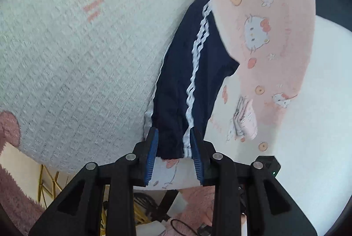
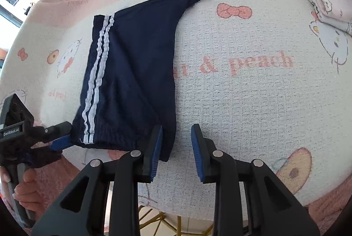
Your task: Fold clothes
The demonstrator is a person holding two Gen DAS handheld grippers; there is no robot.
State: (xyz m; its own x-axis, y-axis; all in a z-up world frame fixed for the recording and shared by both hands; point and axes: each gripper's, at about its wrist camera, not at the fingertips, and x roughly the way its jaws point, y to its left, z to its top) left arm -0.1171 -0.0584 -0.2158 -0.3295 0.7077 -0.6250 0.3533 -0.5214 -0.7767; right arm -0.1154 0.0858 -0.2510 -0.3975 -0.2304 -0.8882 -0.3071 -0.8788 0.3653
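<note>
Navy shorts (image 2: 132, 73) with two white side stripes lie on the cartoon-print blanket (image 2: 242, 104), one leg tip pointing away. My left gripper (image 1: 173, 141) comes in at the waistband's striped corner; the bunched fabric fills the gap and touches both pads, so it is shut on the shorts (image 1: 193, 64). In the right wrist view the left gripper (image 2: 62, 136) sits at that same corner. My right gripper (image 2: 176, 141) stands open at the waistband's other corner. Its left finger touches the cloth edge, and its right finger is over bare blanket.
A folded pink printed garment (image 2: 327, 0) lies at the far right of the blanket, also in the left wrist view as a pink bundle (image 1: 244, 124). A person's hand (image 2: 24, 187) holds the left gripper's handle. The table edge runs just under both grippers, with gold legs (image 1: 48, 183) below.
</note>
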